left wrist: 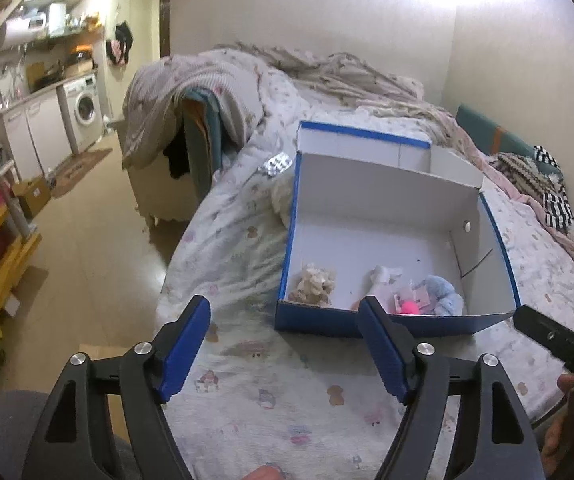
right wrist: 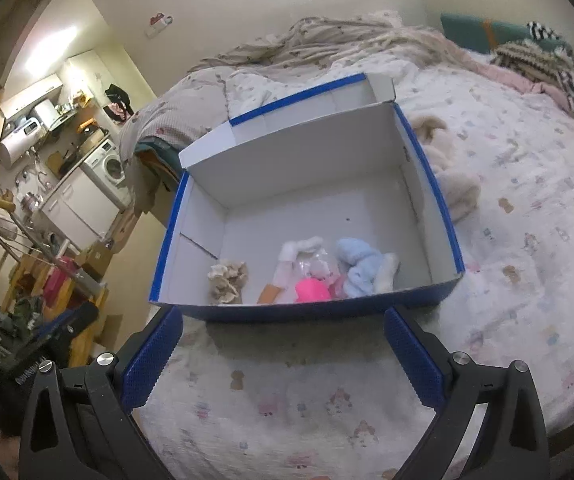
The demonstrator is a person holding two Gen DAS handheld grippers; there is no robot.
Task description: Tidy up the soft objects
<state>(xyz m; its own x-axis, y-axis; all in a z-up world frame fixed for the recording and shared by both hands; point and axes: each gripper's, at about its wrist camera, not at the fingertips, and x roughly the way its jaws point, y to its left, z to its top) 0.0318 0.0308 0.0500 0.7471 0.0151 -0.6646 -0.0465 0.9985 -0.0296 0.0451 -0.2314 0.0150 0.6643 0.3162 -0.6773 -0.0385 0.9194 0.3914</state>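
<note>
Your box [right wrist: 443, 196] already holds a few soft toys [right wrist: 361, 270]; a cream plush [right wrist: 453, 184] waits on the bed [right wrist: 527, 240]; both claws [left wrist: 285, 346] [right wrist: 283, 354] gape wide, empty.

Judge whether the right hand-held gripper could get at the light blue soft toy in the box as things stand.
Probably yes. The right hand-held gripper is open and empty just short of the blue box, which has no lid over it. The light blue soft toy lies near the front wall, so it must clear that wall first.

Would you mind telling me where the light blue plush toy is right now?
The light blue plush toy lies inside the blue box, against its near wall toward the right corner in the right wrist view, beside the pink item.
</note>
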